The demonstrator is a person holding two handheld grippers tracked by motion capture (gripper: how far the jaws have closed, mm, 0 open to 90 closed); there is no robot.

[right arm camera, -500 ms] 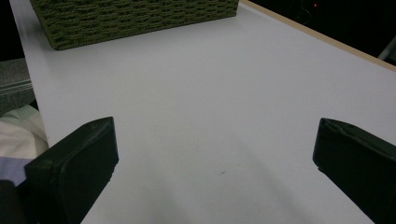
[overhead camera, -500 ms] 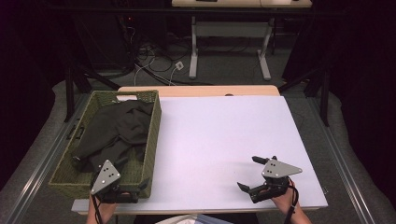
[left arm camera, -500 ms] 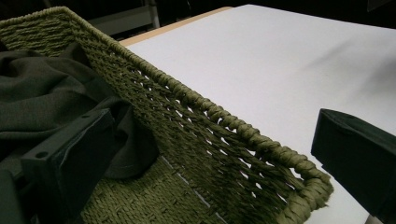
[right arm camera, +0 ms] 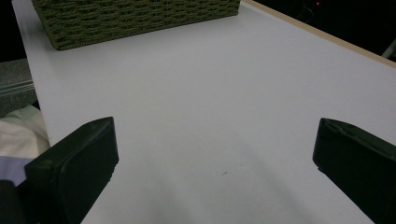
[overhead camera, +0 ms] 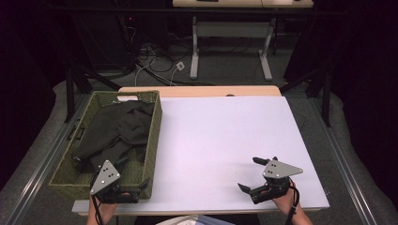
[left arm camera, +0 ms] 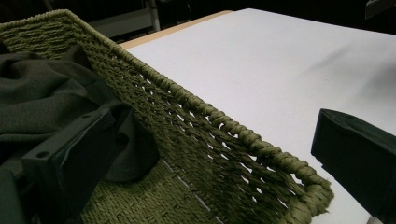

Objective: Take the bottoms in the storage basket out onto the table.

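A green woven basket (overhead camera: pixel 155 123) stands at the table's left and holds a crumpled dark garment (overhead camera: pixel 117 126). My left gripper (overhead camera: pixel 133 187) is at the basket's near right corner, open wide. In the left gripper view its jaws straddle the basket wall (left arm camera: pixel 187 93), one jaw inside by the garment (left arm camera: pixel 37 93) and one outside over the white surface, neither pressing on the wall. My right gripper (overhead camera: pixel 248 173) rests low over the white tabletop (overhead camera: pixel 225 136) at the near right, open with nothing between its jaws (right arm camera: pixel 215 130).
The basket's side (right arm camera: pixel 130 18) lies far off in the right gripper view. A wooden strip (overhead camera: pixel 202 91) runs along the table's far edge. Beyond it are desk legs and cables on the floor. A person's hands hold both grippers at the near edge.
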